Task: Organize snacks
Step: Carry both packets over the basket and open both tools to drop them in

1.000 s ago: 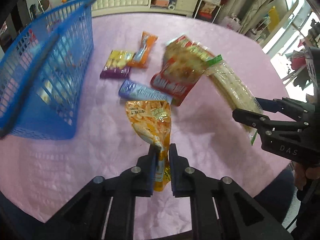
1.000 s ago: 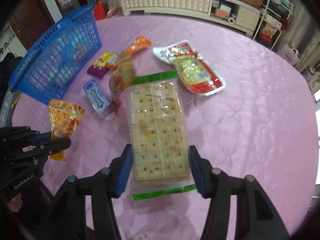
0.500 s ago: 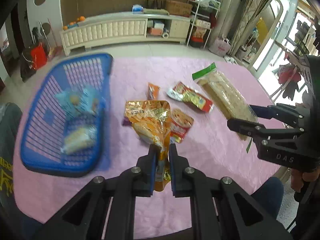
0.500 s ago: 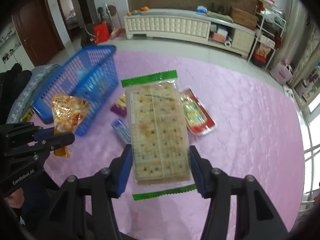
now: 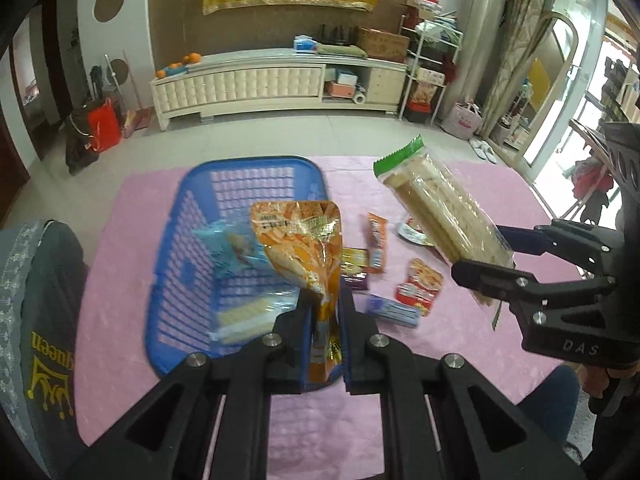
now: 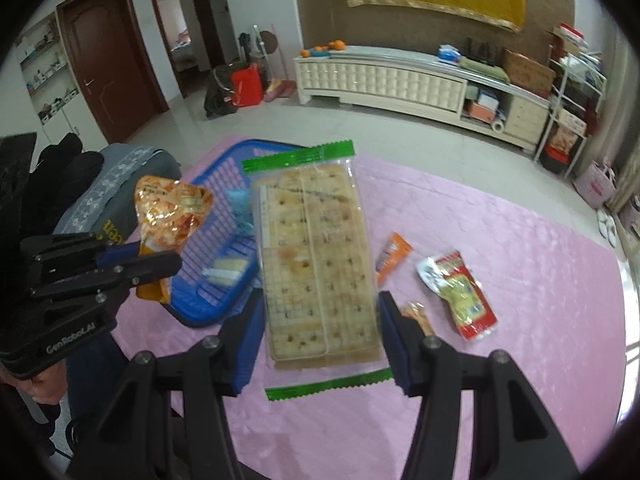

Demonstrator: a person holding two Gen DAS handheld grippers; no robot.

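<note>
Orange foil snack pouch (image 5: 302, 248) hanging pinched by bottom seam in left gripper (image 5: 325, 334), jaws clamped tight on it, raised above blue basket (image 5: 172, 248). Pouch looking light, crinkly, likely slippery; seam grip suiting it. Cracker pack (image 6: 318, 276) spanning right gripper (image 6: 320, 344), jaws squeezing long sides near lower end, held aloft over pink tablecloth (image 6: 520, 280). Crackers judged stiff but brittle: gentle pressure on edges advisable. Both grippers pointing forward and slightly down, side by side near basket.

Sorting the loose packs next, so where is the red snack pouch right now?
In the right wrist view the red snack pouch lies flat on the pink tablecloth, right of the held cracker pack, beside the small orange sachet.
</note>
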